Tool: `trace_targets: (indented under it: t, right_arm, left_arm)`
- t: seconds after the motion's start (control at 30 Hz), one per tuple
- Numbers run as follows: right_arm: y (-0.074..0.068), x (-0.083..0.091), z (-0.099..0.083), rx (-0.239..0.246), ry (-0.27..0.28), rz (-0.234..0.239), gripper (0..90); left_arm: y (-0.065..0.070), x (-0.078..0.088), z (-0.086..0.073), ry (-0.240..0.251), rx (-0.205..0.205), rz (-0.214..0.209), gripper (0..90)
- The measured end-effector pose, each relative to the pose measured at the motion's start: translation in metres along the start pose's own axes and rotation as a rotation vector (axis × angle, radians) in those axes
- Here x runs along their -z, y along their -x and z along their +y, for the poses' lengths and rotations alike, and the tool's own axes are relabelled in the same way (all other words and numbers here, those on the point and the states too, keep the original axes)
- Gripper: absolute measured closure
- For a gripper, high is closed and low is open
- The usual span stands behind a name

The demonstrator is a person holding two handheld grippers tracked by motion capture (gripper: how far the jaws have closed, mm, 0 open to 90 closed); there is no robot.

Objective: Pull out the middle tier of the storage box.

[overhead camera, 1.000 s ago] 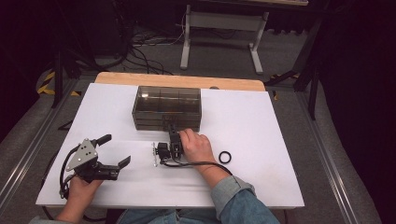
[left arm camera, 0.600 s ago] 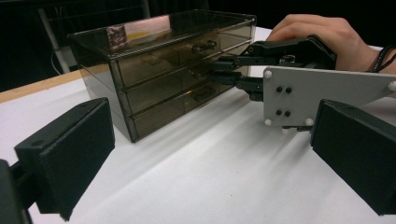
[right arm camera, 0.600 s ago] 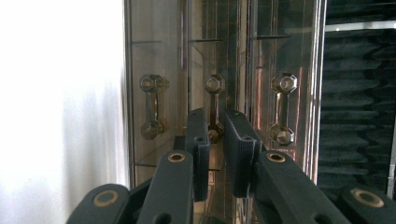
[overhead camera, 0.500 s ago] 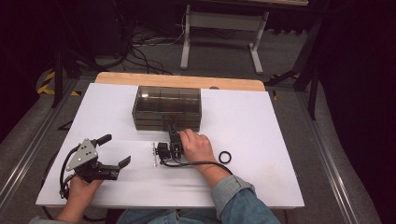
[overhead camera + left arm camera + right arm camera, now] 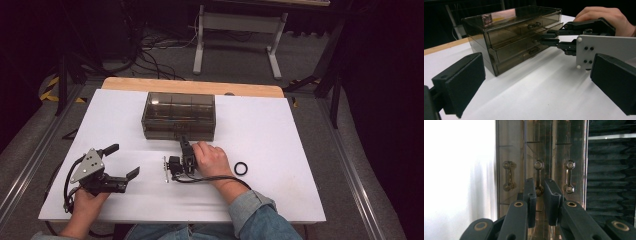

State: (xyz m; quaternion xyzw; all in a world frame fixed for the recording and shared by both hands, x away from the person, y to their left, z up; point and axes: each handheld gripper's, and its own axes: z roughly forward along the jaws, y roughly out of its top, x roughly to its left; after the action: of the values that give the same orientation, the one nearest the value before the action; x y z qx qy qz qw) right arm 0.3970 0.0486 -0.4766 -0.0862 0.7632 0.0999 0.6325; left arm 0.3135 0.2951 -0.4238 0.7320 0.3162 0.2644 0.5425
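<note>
A smoky clear box with three drawers (image 5: 178,116) stands at the middle of the white table (image 5: 280,195). My right gripper (image 5: 183,142) lies on its side in front of the box, held by a hand. Its jaws (image 5: 539,183) are shut on the middle drawer's handle (image 5: 539,171). From the left gripper view the right gripper (image 5: 544,40) meets the box (image 5: 506,47) at that middle drawer. My left gripper (image 5: 123,161) rests low at the table's left, open and holding nothing, its pads (image 5: 461,82) wide apart.
A black ring (image 5: 241,168) lies on the table just right of the right hand. A wooden strip (image 5: 195,86) runs along the table's far edge. Behind it stand a metal stand (image 5: 235,30) and cables on the floor.
</note>
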Motion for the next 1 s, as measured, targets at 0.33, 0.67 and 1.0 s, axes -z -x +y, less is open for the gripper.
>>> trace_targets:
  t: [0.33, 0.67, 1.0]
  right_arm:
    - [0.005, 0.008, 0.002, -0.031, 0.01, 0.043, 80.8]
    - [0.009, 0.01, -0.001, -0.075, 0.03, 0.092, 75.2]
    - [0.018, 0.019, -0.003, -0.114, 0.08, 0.102, 66.7]
  left_arm:
    - [0.0, 0.0, 0.0, 0.001, -0.003, 0.003, 0.5]
    - [0.0, 0.001, 0.0, 0.003, 0.0, 0.004, 0.5]
    - [0.0, 0.001, 0.0, 0.005, 0.002, 0.007, 0.5]
